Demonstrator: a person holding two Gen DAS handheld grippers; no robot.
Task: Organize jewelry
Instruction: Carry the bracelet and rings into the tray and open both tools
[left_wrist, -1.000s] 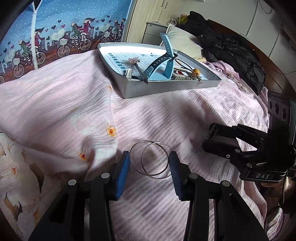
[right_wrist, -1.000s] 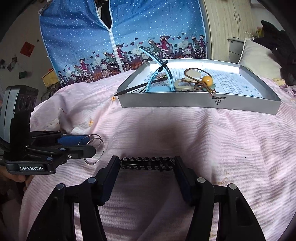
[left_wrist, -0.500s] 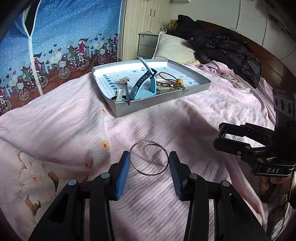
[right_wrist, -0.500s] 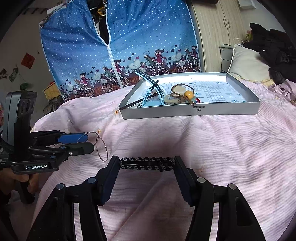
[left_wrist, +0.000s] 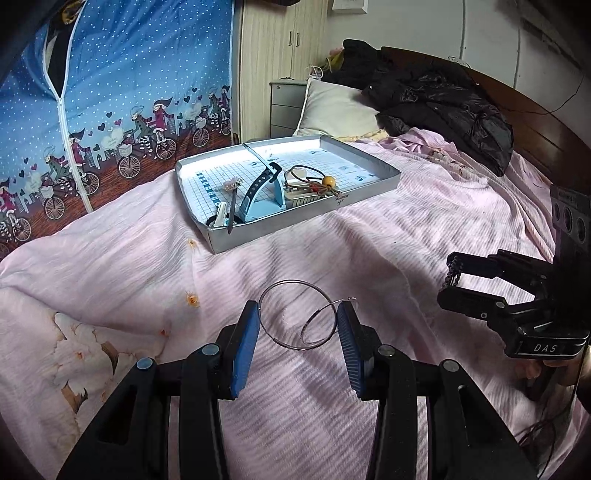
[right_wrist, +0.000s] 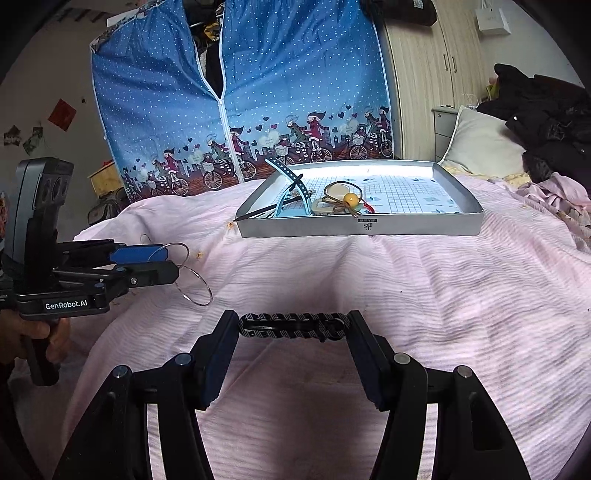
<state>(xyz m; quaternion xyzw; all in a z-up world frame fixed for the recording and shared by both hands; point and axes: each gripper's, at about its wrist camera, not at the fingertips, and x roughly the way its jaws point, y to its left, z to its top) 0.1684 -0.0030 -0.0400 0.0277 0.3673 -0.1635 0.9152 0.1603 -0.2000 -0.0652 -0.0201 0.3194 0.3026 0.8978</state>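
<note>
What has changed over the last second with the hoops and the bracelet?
The left gripper has lifted the hoops off the bedspread and drawn back from the tray, so they now hang between its jaws. The right gripper rose and pulled back too, the bracelet held across its jaws as before. Tray contents unchanged.

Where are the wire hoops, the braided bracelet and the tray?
wire hoops (left_wrist: 291, 317), left wrist view, lower rim of the big hoop
braided bracelet (right_wrist: 293, 325), right wrist view, middle of the braid
tray (right_wrist: 406, 225), right wrist view, front wall
</note>
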